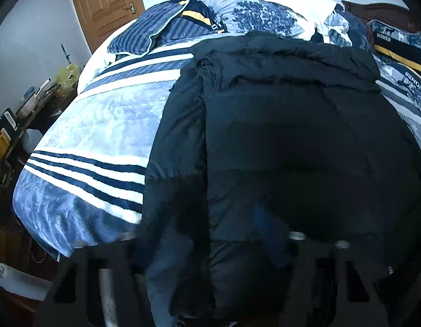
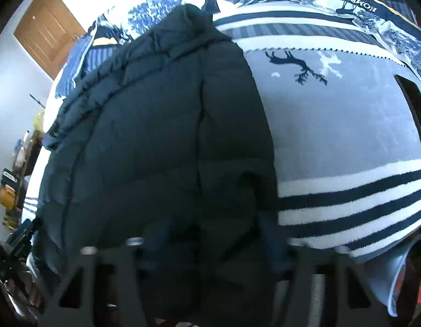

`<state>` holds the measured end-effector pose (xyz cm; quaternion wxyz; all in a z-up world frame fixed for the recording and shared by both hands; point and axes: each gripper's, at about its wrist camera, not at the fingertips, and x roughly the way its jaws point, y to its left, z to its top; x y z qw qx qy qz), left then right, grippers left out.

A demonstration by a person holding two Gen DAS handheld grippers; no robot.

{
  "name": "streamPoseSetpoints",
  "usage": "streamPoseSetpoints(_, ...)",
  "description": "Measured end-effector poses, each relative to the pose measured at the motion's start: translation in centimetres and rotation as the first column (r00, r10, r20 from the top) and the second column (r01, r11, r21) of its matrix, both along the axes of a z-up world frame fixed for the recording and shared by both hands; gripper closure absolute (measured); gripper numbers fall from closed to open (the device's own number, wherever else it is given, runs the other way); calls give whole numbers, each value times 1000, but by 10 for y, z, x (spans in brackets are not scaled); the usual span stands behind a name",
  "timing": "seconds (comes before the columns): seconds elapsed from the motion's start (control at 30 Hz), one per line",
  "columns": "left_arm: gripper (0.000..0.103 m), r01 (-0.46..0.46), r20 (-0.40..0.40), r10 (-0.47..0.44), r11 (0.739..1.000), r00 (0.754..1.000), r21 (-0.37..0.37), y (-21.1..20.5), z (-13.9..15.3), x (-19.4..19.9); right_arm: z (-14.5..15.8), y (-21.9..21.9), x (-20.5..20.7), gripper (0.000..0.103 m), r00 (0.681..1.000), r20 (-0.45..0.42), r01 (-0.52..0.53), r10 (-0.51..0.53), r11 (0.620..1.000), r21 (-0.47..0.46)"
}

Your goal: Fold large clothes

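Note:
A large dark puffer jacket lies lengthwise on the bed, its sides folded in; it also fills the left half of the right wrist view. My left gripper is at the jacket's near hem, fingers spread wide, with the hem bulging between them. My right gripper is at the near hem on the jacket's right side, fingers also wide apart with dark fabric between them. The fingertips are dark and blurred against the jacket, so any hold on the fabric is unclear.
The bed carries a blue and white striped blanket, with a deer print in the right wrist view. Pillows and bedding pile at the far end. A cluttered side table stands left of the bed. A wooden door is at the back left.

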<state>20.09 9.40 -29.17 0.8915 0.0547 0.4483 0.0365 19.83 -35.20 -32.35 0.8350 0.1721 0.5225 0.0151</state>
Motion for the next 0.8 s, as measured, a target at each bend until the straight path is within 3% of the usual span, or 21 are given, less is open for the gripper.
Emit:
streamPoseSetpoints(0.03,71,3,-13,-3,1000,1000,-3,0,-2,1,0,1,0,63,1000,-1,0,0,1000,-6)
streamPoseSetpoints(0.07,88,7,-32,-7,1000,999,-7,-1,-5,2,1,2,0,66,1000,3,-4,4,1000,-11)
streamPoseSetpoints(0.1,96,11,-51,-11,1000,999,-6,-1,-9,3,2,2,-1,71,1000,18,-14,14,1000,-7)
streamPoseSetpoints(0.2,99,24,-18,-24,1000,1000,16,-6,-5,-3,3,5,-3,82,1000,23,-18,18,1000,-21)
streamPoseSetpoints(0.37,99,61,51,-62,998,997,28,-21,23,-20,3,3,-7,82,1000,28,2,-2,1000,-10)
streamPoseSetpoints(0.43,90,57,73,-58,998,996,19,-26,42,-27,2,-1,-9,82,1000,27,14,-15,1000,28)
streamPoseSetpoints(0.47,70,61,87,-61,998,994,2,-28,53,-30,1,-3,-10,81,999,26,22,-23,999,39)
streamPoseSetpoints(0.5,41,64,109,-62,998,992,-13,-31,66,-35,1,-5,-11,78,999,23,29,-30,998,51)
streamPoseSetpoints(0.57,19,62,181,-59,998,982,-11,-36,90,-48,2,-7,-12,70,999,30,31,-33,997,70)
streamPoseSetpoints(0.63,18,82,256,-80,997,963,3,-44,113,-64,6,-8,-15,50,998,51,38,-41,998,59)
streamPoseSetpoints(0.67,18,94,264,-93,996,960,10,-49,122,-68,10,-7,-18,33,996,74,41,-45,998,49)
streamPoseSetpoints(0.8,18,108,275,-114,994,955,35,-62,141,-80,20,-5,-27,31,992,119,40,-44,999,37)
